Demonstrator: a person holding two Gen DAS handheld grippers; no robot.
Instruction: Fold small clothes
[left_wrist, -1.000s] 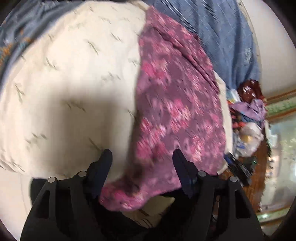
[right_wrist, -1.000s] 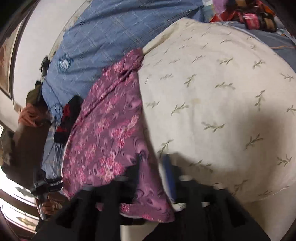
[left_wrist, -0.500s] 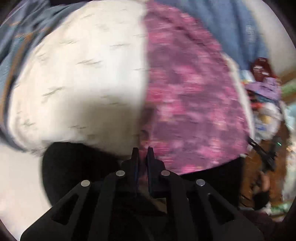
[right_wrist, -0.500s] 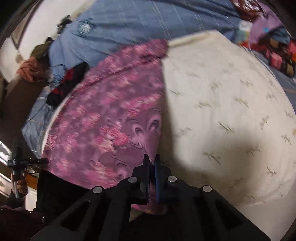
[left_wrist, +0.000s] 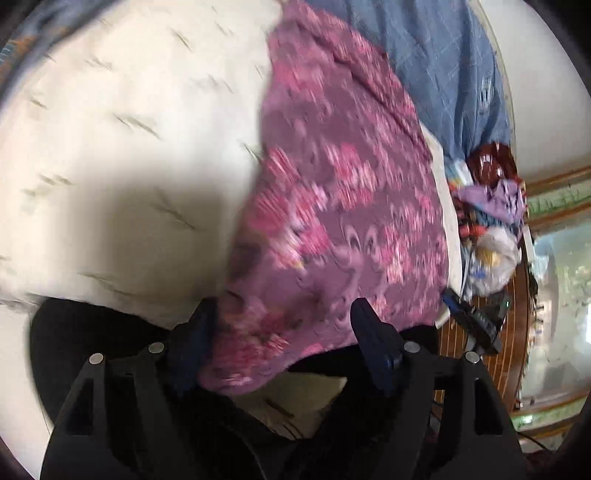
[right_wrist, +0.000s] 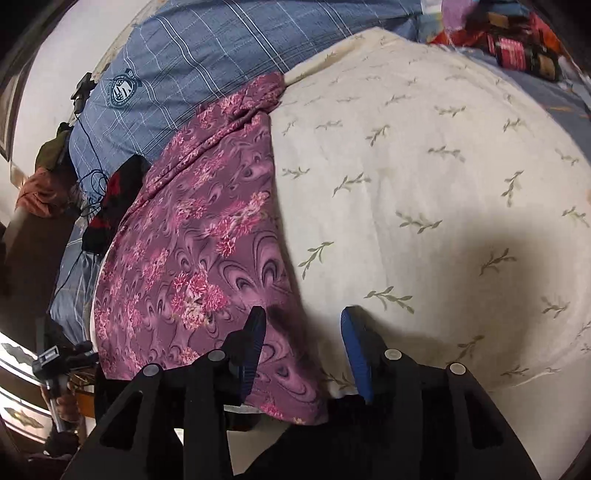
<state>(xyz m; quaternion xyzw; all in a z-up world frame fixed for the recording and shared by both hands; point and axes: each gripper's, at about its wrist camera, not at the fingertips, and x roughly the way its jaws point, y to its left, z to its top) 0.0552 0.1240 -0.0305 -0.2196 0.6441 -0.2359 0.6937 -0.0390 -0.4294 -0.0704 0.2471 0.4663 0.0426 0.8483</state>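
Observation:
A purple garment with pink flowers (left_wrist: 340, 206) lies flat on a cream sheet with a leaf print (left_wrist: 122, 147). Its near end hangs over the sheet's near edge. My left gripper (left_wrist: 284, 325) is open, its jaws spread either side of the garment's near edge. In the right wrist view the same garment (right_wrist: 199, 240) lies left of the cream sheet (right_wrist: 424, 177). My right gripper (right_wrist: 303, 325) is open over the garment's near right corner. Neither gripper holds cloth.
A blue checked cloth (right_wrist: 221, 55) lies beyond the garment. Red and black clutter (right_wrist: 517, 48) sits at the far right of the bed. Bags and cloths (left_wrist: 487, 206) are piled beside a wooden frame (left_wrist: 517, 332). A dark garment (right_wrist: 110, 206) lies left.
Half a second ago both grippers were shut at the garment's near edge. Both have since opened and let go of the cloth, which lies flat on the sheet.

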